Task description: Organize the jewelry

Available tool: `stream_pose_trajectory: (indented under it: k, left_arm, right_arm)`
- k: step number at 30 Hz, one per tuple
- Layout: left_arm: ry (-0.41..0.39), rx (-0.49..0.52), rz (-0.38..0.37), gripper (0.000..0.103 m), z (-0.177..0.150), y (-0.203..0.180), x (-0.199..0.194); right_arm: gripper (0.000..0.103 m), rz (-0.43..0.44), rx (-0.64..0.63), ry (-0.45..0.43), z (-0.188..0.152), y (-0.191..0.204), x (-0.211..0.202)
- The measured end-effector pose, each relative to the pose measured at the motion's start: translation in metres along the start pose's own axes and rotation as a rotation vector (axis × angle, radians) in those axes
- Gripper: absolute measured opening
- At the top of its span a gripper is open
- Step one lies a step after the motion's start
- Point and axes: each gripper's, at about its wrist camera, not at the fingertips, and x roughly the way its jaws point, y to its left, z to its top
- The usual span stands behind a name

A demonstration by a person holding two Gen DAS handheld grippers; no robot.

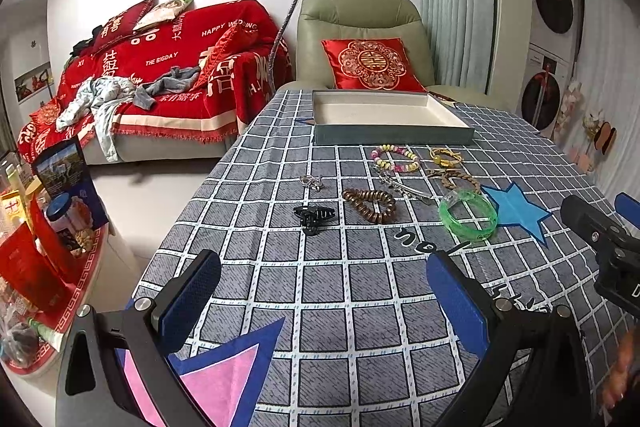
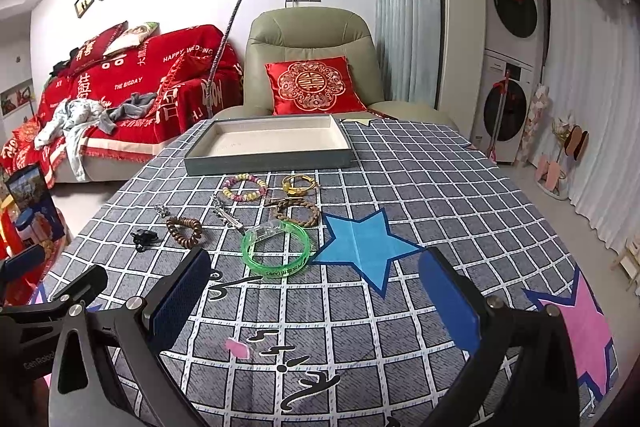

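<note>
A grey tray [image 1: 394, 137] [image 2: 268, 161] with a white, empty inside stands at the table's far side. In front of it lie a pastel bead bracelet [image 1: 396, 158] [image 2: 245, 187], a gold piece [image 1: 445, 157] [image 2: 298, 185], a braided tan bracelet [image 1: 460, 181] [image 2: 296, 213], a silver hair clip [image 1: 404, 187] [image 2: 228, 215], a brown bead bracelet [image 1: 370, 205] [image 2: 185, 230], a green bangle [image 1: 468, 214] [image 2: 276, 250], a black claw clip [image 1: 315, 217] [image 2: 143, 239] and a small silver piece [image 1: 311, 182] [image 2: 162, 211]. My left gripper [image 1: 324, 301] and right gripper [image 2: 316, 303] are open and empty, short of the jewelry.
The table has a grey checked cloth [image 1: 320, 287] with blue and pink stars. A green armchair with a red cushion [image 1: 370, 63] stands behind it. A red-covered sofa [image 1: 160, 83] is at the left. A side table with jars and boxes [image 1: 44, 235] stands near the left edge.
</note>
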Motion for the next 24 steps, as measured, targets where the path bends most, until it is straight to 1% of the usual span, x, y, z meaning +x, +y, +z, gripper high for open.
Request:
stream_pose_trajectory:
  k: [24]
  left_arm:
    - [0.012,0.005,-0.001,0.103,-0.0017,-0.0031,0.0032]
  right_arm:
    - [0.103,-0.002,0.002,0.004,-0.0013,0.0002,0.0007]
